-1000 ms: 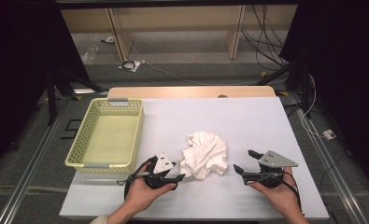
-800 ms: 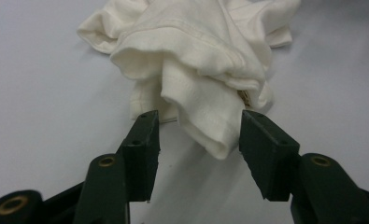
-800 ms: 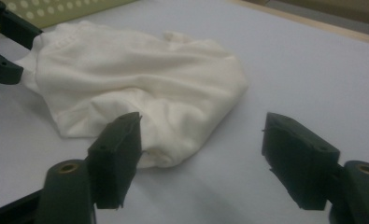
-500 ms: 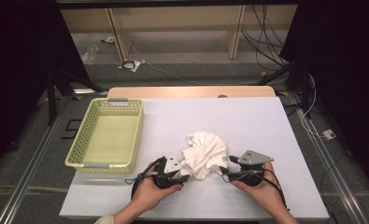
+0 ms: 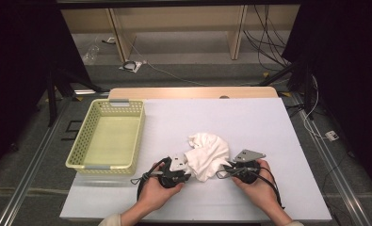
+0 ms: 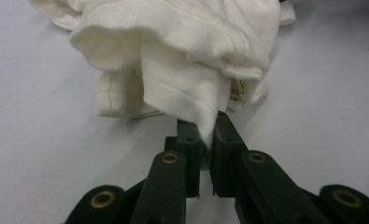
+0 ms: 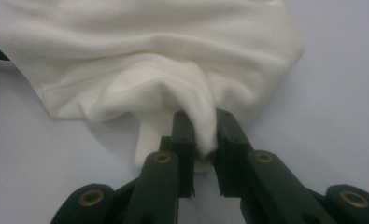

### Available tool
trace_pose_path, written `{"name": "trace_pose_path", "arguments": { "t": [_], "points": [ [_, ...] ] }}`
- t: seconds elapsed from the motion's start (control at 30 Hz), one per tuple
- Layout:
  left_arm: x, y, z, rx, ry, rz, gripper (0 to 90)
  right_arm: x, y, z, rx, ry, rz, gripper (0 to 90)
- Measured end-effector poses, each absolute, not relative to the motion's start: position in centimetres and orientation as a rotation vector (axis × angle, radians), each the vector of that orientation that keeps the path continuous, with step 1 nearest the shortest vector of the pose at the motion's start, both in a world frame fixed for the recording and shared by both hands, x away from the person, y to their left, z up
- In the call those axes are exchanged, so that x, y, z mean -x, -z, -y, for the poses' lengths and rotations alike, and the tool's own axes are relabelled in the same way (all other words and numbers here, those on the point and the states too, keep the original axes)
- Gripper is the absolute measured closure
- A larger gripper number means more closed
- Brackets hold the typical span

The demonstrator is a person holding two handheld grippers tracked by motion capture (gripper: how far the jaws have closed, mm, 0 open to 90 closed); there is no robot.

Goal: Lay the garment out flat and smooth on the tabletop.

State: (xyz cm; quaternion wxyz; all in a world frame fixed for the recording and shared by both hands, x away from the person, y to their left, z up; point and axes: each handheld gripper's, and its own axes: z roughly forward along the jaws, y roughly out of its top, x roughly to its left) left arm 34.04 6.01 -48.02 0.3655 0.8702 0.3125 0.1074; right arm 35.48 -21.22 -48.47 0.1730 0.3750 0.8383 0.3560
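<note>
Crumpled cloth (image 5: 207, 154): plain white, no print; in the left gripper view it reads slightly cream, with a stitched hem line of the same white and a small pale label (image 6: 238, 89) bearing faint dark marks, too small to read.

Table top (image 5: 249, 117): flat pale grey-white, unpatterned; a light wood strip (image 5: 193, 92) runs along its far edge.

Basket (image 5: 82, 151): pale yellow-green plastic, walls pierced with a regular grid of small holes, grey tabs at both short ends.

Left gripper (image 6: 206, 140) and right gripper (image 7: 201, 135): black jaws with brass-coloured rivets at the links; light grey plates on top in the high view.

Cables: black.

Floor (image 5: 183, 75): dull grey.

Sleeve cuffs: off-white.
</note>
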Motion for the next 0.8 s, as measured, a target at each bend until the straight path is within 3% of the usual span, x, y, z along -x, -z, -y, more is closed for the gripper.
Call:
{"name": "trace_pose_path", "arguments": {
  "t": [0.2, 0.37, 0.47, 0.67, 0.8],
  "points": [
    [-32.7, 47.5, -4.8, -2.234, -0.223, -0.733, 82.6, -35.7, 47.4, 23.3, -1.094, -0.975, -2.347, 81.1],
    [-32.0, 47.2, -4.1, -2.242, -0.202, -0.663, 63.2, -36.2, 47.0, 26.1, -1.153, -0.936, -2.299, 80.9],
    [-32.2, 46.6, -4.7, -2.222, -0.233, -0.673, 57.7, -36.5, 47.0, 27.2, -1.184, -0.931, -2.272, 79.9],
    [-35.0, 46.7, -7.1, -2.21, -0.344, -0.82, 60.8, -35.6, 46.2, 27.2, -1.16, -0.885, -2.25, 66.2],
    [-37.1, 47.1, -7.5, -2.222, -0.386, -0.876, 61.1, -33.8, 44.9, 27.2, -1.142, -0.886, -2.21, 65.5]
  ]
}}
